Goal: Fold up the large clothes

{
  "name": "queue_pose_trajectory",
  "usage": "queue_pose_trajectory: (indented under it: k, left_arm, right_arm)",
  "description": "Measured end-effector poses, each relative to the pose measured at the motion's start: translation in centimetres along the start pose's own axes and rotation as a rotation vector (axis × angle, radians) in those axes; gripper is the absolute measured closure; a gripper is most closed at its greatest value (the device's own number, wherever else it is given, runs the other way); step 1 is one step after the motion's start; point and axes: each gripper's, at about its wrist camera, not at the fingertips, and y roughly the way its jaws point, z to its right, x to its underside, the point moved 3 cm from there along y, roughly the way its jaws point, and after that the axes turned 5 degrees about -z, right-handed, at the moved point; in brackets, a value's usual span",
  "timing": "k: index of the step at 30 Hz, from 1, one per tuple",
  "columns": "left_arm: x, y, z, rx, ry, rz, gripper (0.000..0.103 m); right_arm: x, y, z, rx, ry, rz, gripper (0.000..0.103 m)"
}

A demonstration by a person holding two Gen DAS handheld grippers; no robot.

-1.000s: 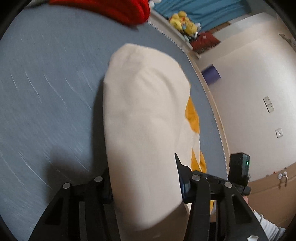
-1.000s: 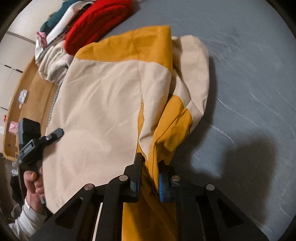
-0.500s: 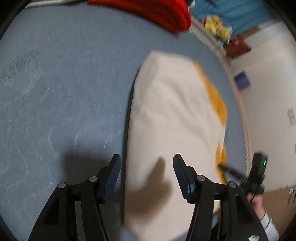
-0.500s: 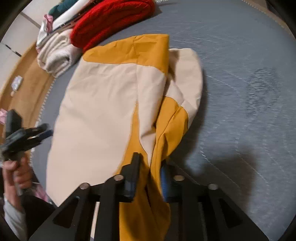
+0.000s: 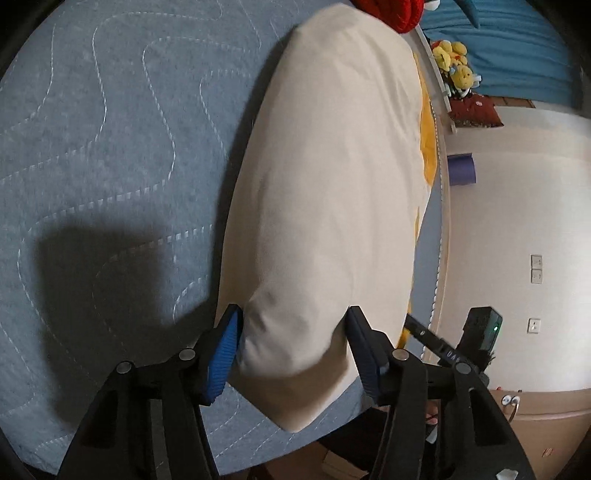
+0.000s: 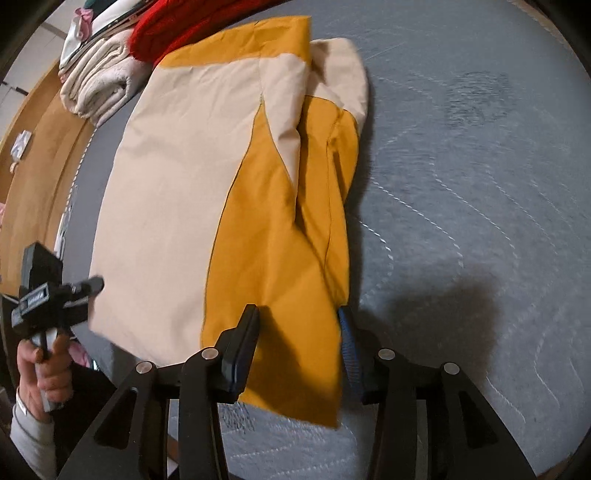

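A cream and mustard-yellow jacket [image 6: 207,184] lies folded on a grey quilted mat [image 6: 480,184]. In the left wrist view its cream side [image 5: 332,184] stretches away from me. My left gripper [image 5: 293,350] is open, its blue-padded fingers either side of the cream corner, which lies flat between them. My right gripper [image 6: 299,350] is open over the yellow corner [image 6: 288,332], which rests on the mat. The left gripper also shows in the right wrist view [image 6: 55,295], held in a hand at the jacket's left edge.
A red knit garment [image 6: 192,22] and a folded cream fleece [image 6: 99,85] lie at the mat's far edge. A wooden floor [image 6: 40,147] borders the mat. Stuffed toys [image 5: 456,66] and a blue cover [image 5: 517,48] sit beyond, by a white wall [image 5: 524,221].
Both grippers have opened and let go of the jacket. The cloth they held raised now lies flat on the mat, folded over.
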Motion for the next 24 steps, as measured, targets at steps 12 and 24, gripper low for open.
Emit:
queue_pose_trajectory:
  k: [12,24]
  left_arm:
    - [3.7,-5.0,5.0,-0.517,0.335,0.199,0.040]
    - [20.7,-9.0,10.0,-0.595,0.497,0.564,0.001]
  right_arm:
    - [7.0,-2.4,-0.3,0.290,0.121,0.119,0.059]
    - [19.2,-13.7,-12.5,0.430,-0.070,0.535,0.017]
